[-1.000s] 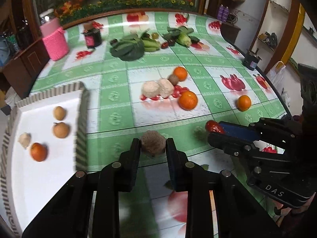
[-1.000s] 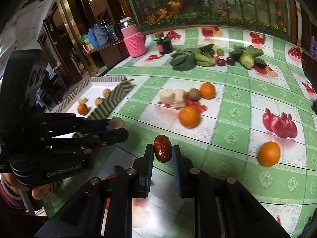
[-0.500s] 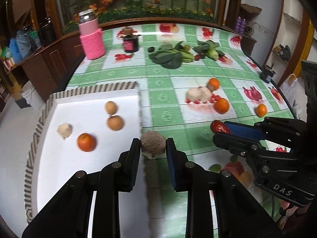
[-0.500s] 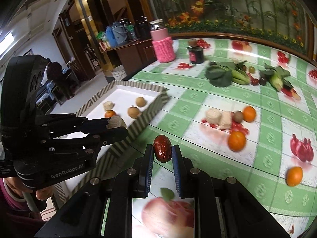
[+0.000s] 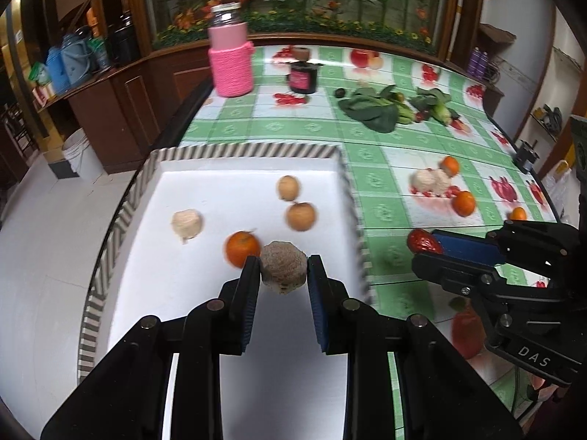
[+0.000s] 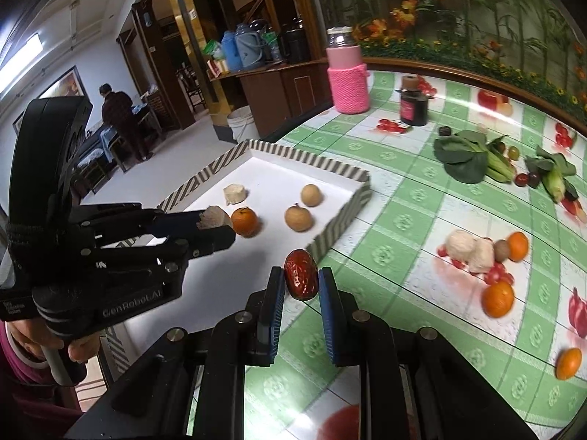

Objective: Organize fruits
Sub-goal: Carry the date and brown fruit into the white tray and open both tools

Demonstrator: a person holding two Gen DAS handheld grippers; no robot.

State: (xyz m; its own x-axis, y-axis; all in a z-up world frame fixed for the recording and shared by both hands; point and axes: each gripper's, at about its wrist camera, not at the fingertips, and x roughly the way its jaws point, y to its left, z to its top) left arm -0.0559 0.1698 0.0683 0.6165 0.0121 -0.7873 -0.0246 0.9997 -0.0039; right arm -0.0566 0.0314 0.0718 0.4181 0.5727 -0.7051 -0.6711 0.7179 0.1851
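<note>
My left gripper (image 5: 283,267) is shut on a rough brown round fruit (image 5: 283,267) and holds it over the white tray (image 5: 256,152) with the striped rim. In the tray lie an orange (image 5: 241,248), two tan round fruits (image 5: 301,215) and a pale lumpy piece (image 5: 187,223). My right gripper (image 6: 301,281) is shut on a red date (image 6: 301,274), just off the tray's near corner (image 6: 330,238). It also shows in the left wrist view (image 5: 422,244), right of the tray.
On the green checked tablecloth lie oranges (image 6: 498,299), pale lumpy pieces (image 6: 469,249) and a brown fruit (image 6: 501,249). Leafy greens (image 6: 466,157), a dark jar (image 6: 414,108) and a pink-sleeved bottle (image 6: 346,77) stand further back. The tray sits at the table's left edge.
Both grippers have moved left toward the tray. My left gripper now holds its brown fruit over the tray's inside; my right gripper with the date has come up to the tray's corner.
</note>
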